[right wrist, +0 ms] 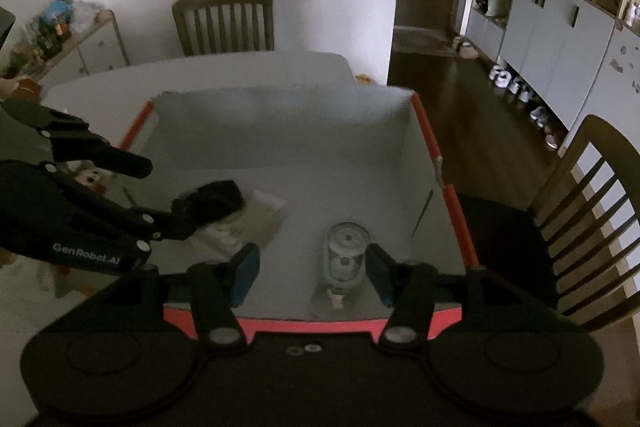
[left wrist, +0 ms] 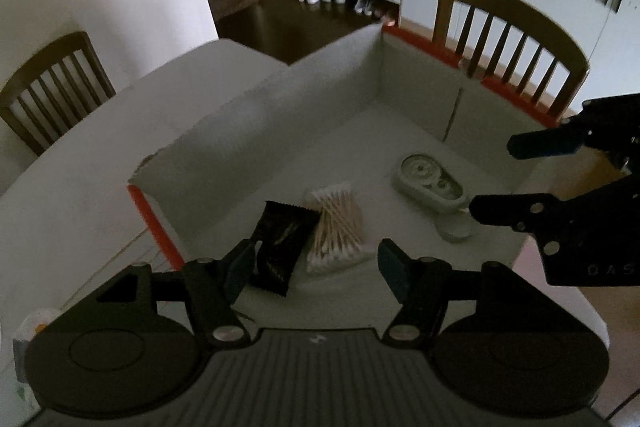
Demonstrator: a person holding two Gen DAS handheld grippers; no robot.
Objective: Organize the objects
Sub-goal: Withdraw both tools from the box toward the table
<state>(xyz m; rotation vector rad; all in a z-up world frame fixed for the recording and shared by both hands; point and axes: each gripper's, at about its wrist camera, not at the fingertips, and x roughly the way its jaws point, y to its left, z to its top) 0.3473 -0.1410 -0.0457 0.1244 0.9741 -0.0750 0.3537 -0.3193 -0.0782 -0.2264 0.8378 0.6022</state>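
A white cardboard box [left wrist: 280,115] [right wrist: 427,131] with a red rim stands open on the table. On its floor lie a black snack wrapper [left wrist: 280,243] [right wrist: 216,197], a bag of cotton swabs [left wrist: 338,227] [right wrist: 256,223] touching it, and a pale oval dispenser [left wrist: 430,183] [right wrist: 346,255] further right. My left gripper [left wrist: 316,267] [right wrist: 166,193] hangs open above the wrapper and swabs, its pads clear of both. Above the dispenser my right gripper [right wrist: 312,273] [left wrist: 491,178] is also open and grips nothing.
Wooden chairs [left wrist: 508,39] [right wrist: 224,19] stand at the white table [left wrist: 80,167], with a further chair [right wrist: 592,207] at the right. Shoes [right wrist: 516,87] line the cabinets across the dark floor. A cluttered sideboard [right wrist: 80,39] sits at the back left.
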